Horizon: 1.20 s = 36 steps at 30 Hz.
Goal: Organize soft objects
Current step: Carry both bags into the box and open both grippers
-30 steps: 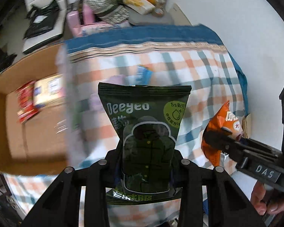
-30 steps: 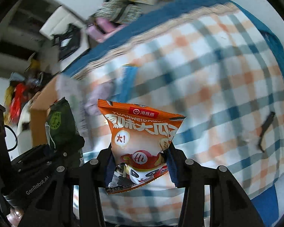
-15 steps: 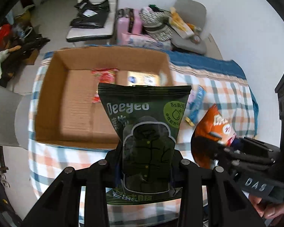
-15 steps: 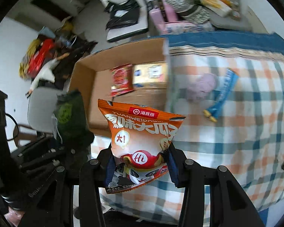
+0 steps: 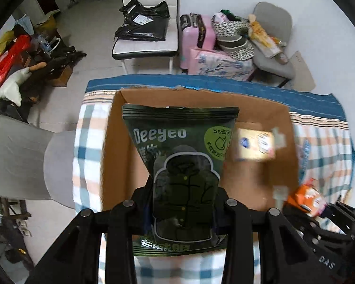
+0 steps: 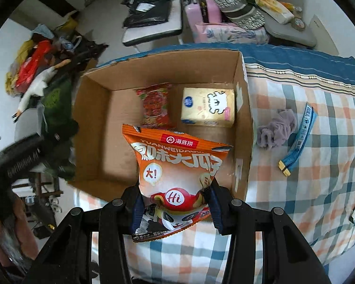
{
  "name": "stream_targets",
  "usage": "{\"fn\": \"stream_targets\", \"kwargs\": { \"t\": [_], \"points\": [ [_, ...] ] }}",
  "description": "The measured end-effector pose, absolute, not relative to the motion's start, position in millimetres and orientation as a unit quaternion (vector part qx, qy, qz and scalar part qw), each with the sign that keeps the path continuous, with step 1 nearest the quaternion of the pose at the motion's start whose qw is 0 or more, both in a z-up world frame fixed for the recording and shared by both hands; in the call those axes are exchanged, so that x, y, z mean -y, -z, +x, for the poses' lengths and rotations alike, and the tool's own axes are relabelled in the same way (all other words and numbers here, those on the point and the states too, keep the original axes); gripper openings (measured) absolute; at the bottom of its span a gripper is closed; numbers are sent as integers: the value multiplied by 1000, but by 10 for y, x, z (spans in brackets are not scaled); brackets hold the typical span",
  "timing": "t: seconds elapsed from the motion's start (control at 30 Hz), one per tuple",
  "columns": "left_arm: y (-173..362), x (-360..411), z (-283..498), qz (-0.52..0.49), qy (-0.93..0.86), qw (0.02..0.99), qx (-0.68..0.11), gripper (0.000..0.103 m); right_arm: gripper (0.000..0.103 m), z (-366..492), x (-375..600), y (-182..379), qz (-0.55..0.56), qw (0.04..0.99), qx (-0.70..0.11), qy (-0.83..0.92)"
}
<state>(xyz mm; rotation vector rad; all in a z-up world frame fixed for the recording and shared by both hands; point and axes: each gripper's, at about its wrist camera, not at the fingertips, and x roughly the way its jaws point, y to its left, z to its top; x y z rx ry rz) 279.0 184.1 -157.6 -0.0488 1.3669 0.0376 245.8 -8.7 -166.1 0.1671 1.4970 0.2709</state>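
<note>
My left gripper (image 5: pixel 181 209) is shut on a dark green pouch (image 5: pixel 182 163) and holds it above the open cardboard box (image 5: pixel 116 142). My right gripper (image 6: pixel 174 209) is shut on an orange snack bag (image 6: pixel 177 168), held over the box's (image 6: pixel 245 127) near right part. Inside the box lie a red snack packet (image 6: pixel 156 106) and a yellow tissue pack (image 6: pixel 208 107). The orange bag also shows at the right of the left wrist view (image 5: pixel 307 196). The green pouch shows at the left of the right wrist view (image 6: pixel 54 104).
The box sits on a checked cloth (image 6: pixel 307 189) over the table. A purple scrunchie (image 6: pixel 275 129) and a blue wrapper (image 6: pixel 300 137) lie on the cloth right of the box. Chairs (image 5: pixel 146 23), a pink suitcase (image 5: pixel 196 37) and clutter stand beyond the table.
Both grippers have swung left from over the cloth to above the box, each still holding its bag. The box now fills the middle of both views.
</note>
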Motion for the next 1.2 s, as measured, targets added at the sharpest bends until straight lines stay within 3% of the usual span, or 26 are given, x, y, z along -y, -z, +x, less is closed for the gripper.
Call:
{"fn": "stream_targets", "kwargs": {
  "t": [0.63, 1.03, 1.2],
  "points": [
    [2613, -1981, 3571, 36, -25, 722, -691, 34, 49, 2842, -102, 2567, 36, 681, -729, -63],
    [2659, -2080, 3656, 11, -49, 714, -699, 37, 50, 2883, -139, 2742, 44, 664, -744, -55],
    [2512, -2096, 3627, 7, -49, 722, -690, 45, 60, 2889, -121, 2688, 44, 669, -740, -56]
  ]
}}
